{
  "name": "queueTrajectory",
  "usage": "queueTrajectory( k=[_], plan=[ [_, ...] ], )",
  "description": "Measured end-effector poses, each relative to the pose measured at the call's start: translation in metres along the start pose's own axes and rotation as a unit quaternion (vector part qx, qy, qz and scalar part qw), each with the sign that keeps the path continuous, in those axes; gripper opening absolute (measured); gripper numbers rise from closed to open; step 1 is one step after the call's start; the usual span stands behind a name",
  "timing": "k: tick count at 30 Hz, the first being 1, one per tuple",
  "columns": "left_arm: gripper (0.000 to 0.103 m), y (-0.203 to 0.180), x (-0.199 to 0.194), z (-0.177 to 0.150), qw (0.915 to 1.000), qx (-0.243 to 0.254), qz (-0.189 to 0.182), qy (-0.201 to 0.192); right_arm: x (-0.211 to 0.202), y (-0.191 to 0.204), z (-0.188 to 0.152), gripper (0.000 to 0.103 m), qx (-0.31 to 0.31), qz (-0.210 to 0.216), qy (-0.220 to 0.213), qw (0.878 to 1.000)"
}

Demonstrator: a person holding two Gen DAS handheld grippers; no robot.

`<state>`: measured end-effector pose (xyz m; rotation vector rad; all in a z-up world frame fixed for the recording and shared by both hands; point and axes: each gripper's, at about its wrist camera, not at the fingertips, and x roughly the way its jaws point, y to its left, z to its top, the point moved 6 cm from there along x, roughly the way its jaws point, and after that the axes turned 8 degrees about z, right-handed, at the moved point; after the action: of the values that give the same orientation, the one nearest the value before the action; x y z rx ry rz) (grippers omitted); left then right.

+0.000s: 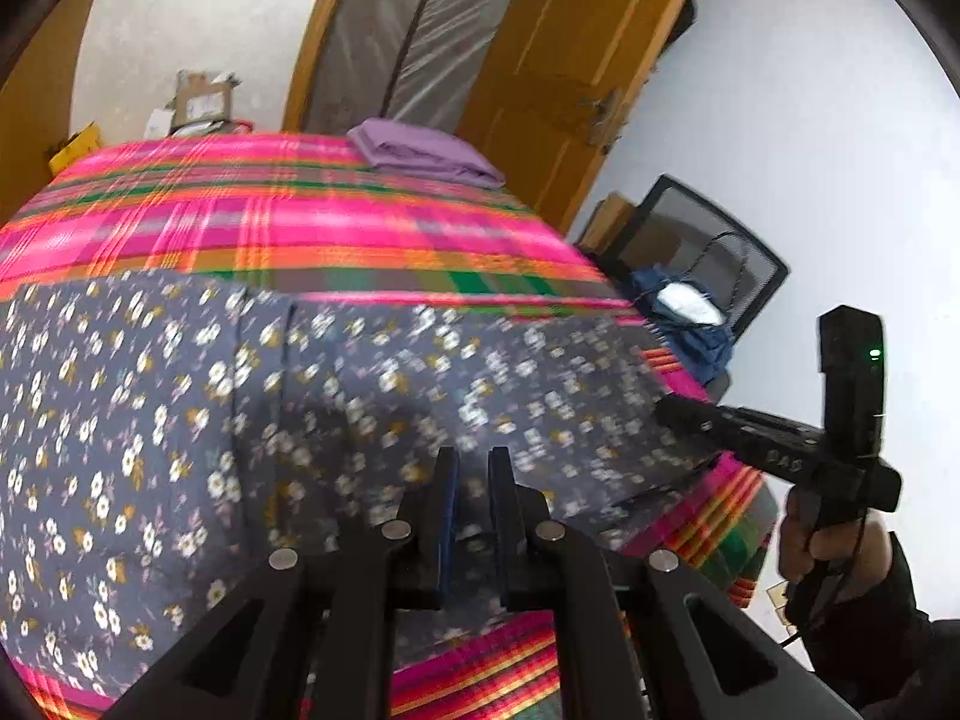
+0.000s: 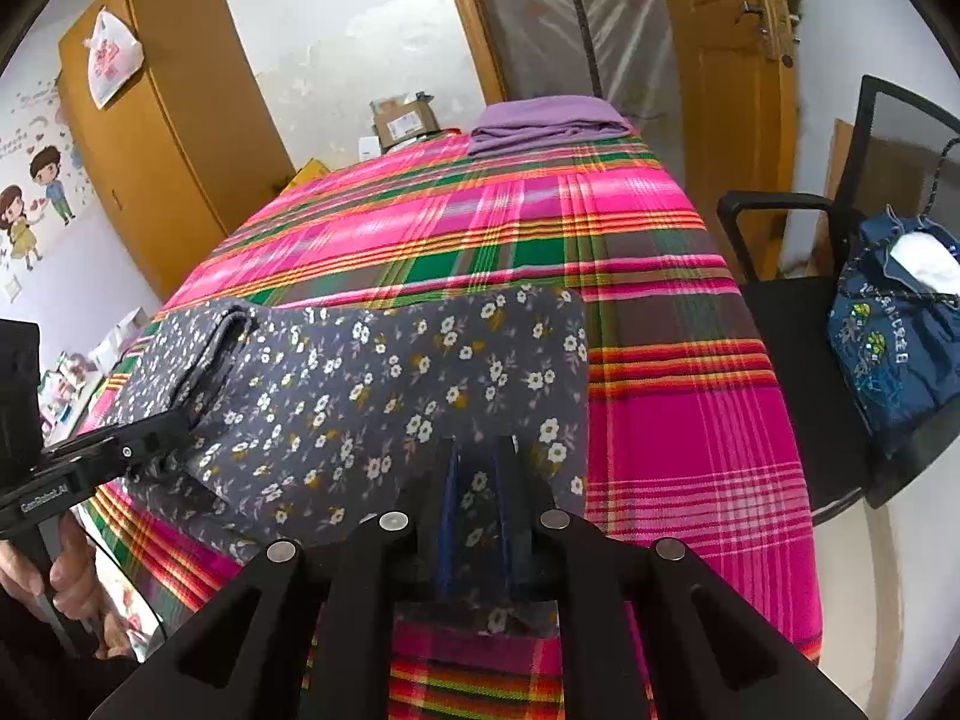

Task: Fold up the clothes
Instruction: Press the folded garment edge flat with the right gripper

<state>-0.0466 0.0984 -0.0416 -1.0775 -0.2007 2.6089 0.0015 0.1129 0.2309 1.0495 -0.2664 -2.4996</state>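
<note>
Blue drawstring bag (image 2: 894, 342) sits on the seat of a black mesh office chair (image 2: 798, 306) to the right of the bed; mouth of bag open, something white and crumpled (image 2: 921, 261) inside. Opened cardboard box (image 2: 403, 117) at the far end beyond the bed; contents not discernible.

Grey floral garment (image 2: 384, 384): thin printed cloth, small white and yellow flowers, lying on the near part of the pink-green-orange plaid bedspread (image 2: 660, 276). Its left side is doubled over into a thick fold.

Right gripper (image 2: 480, 480): jaws nearly together, pinching the near edge of the floral cloth. Left gripper (image 1: 474, 480): jaws narrowly parted over the garment; left view motion-blurred, cannot tell if cloth is clamped.

Folded purple cloth (image 2: 546, 123), flat rectangular stack, at the far end of the bed, well apart from the garment. Orange wooden wardrobe (image 2: 162, 120) at left with a white plastic bag (image 2: 111, 57) hanging on it; cartoon wall stickers (image 2: 36, 198) beside it.
</note>
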Motion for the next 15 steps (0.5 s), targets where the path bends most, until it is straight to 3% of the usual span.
queueTrajectory(
  k=[3,7,15],
  plan=[
    [0.010,-0.004,0.004,0.002,1.0000,0.008,0.003,0.000,0.001,0.002,-0.002,0.014,-0.007,-0.007,0.001,1.000],
    [0.010,0.003,0.025,-0.012,0.9989,0.002,0.022,0.042,0.004,0.003,-0.008,0.016,-0.020,-0.019,0.007,1.000],
    [0.010,0.000,0.021,-0.018,0.9987,0.021,0.041,0.024,0.007,0.006,-0.012,0.020,-0.046,-0.031,-0.004,0.998]
  ],
)
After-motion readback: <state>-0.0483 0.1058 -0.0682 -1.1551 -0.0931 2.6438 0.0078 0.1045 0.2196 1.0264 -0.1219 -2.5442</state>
